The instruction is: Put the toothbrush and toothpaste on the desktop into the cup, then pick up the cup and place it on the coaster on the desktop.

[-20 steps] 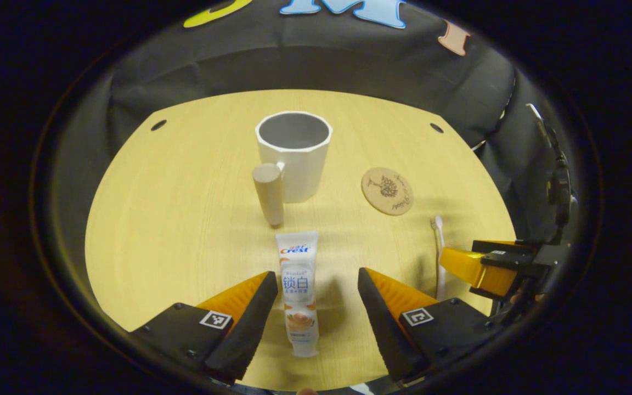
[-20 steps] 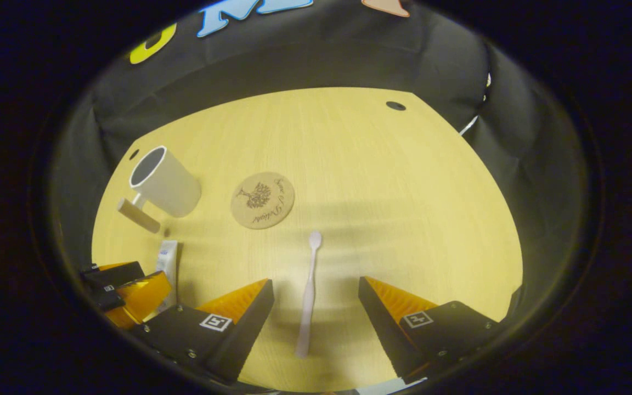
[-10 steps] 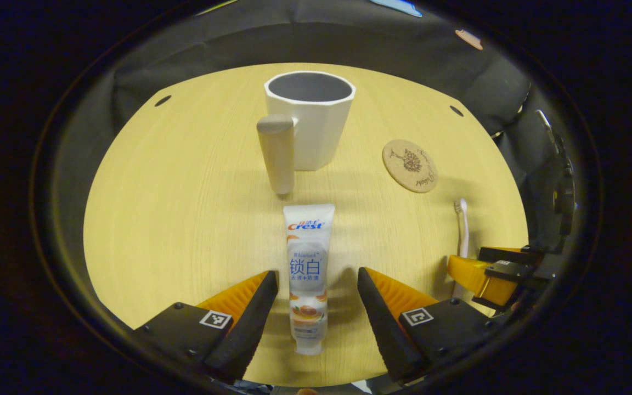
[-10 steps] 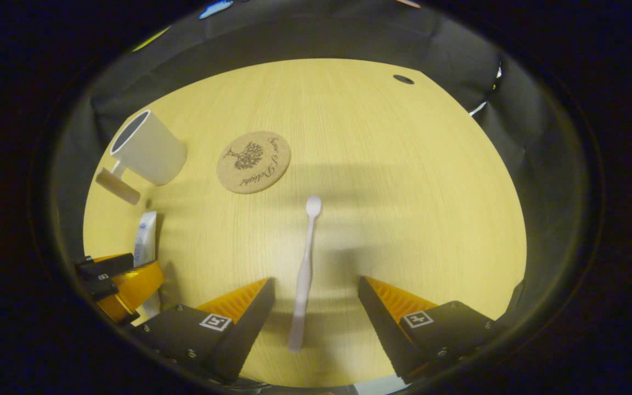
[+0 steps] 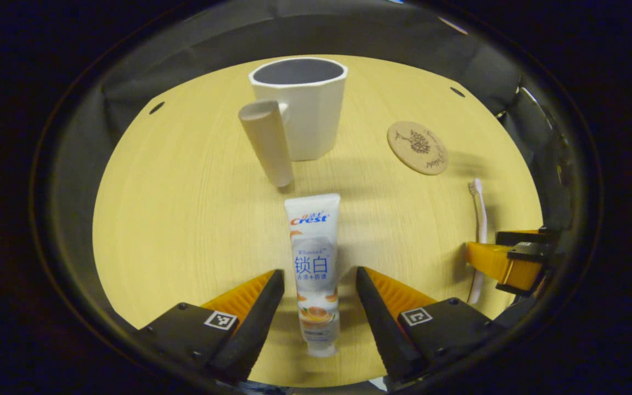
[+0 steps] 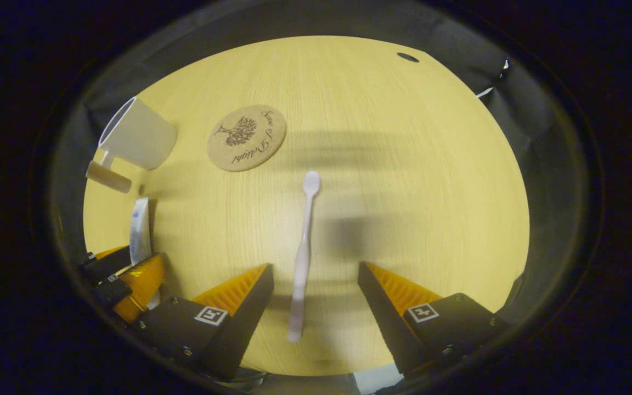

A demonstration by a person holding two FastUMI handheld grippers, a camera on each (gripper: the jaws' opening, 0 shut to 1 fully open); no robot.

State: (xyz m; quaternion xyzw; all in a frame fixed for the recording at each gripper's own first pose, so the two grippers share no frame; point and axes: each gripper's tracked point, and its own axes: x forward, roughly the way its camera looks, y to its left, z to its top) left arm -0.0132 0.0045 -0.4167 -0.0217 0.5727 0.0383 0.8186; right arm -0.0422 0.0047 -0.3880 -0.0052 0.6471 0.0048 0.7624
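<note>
**Over the table, both tongs had dropped closer to their targets**

Beside the cup [image 5: 299,109], which stood upright and empty toward the far side of the table [image 5: 173,219], the layout was plain. The toothpaste [image 5: 314,263] lay flat just in front of the cup's handle, its broad end toward the cup. The coaster [image 5: 417,147] sat to the cup's right, well apart from it. The toothbrush [image 6: 303,252] lay flat nearer than the coaster, its head pointing toward it.

Compared with a second earlier, both cameras had come lower and further forward. In the left gripper view the toothpaste now reached deeper between the fingers, and the gap of the left tongs [image 5: 316,285] looked a little narrower. In the right gripper view the toothbrush handle now ran between the fingers of the right tongs [image 6: 316,282], left of centre.

This suggested both pickups were about to begin, and neither item had yet left the table. The cup was still off the coaster.

The left tongs were open, one finger on each side of the tube's lower half, not visibly pressing it. The right tongs were open too, wide of the thin handle on both sides. Each pair pointed away from the person, toward the cup's side of the table, angled down at the surface. The left gripper view also caught the right tongs at the toothbrush, far right of the cup.
</note>
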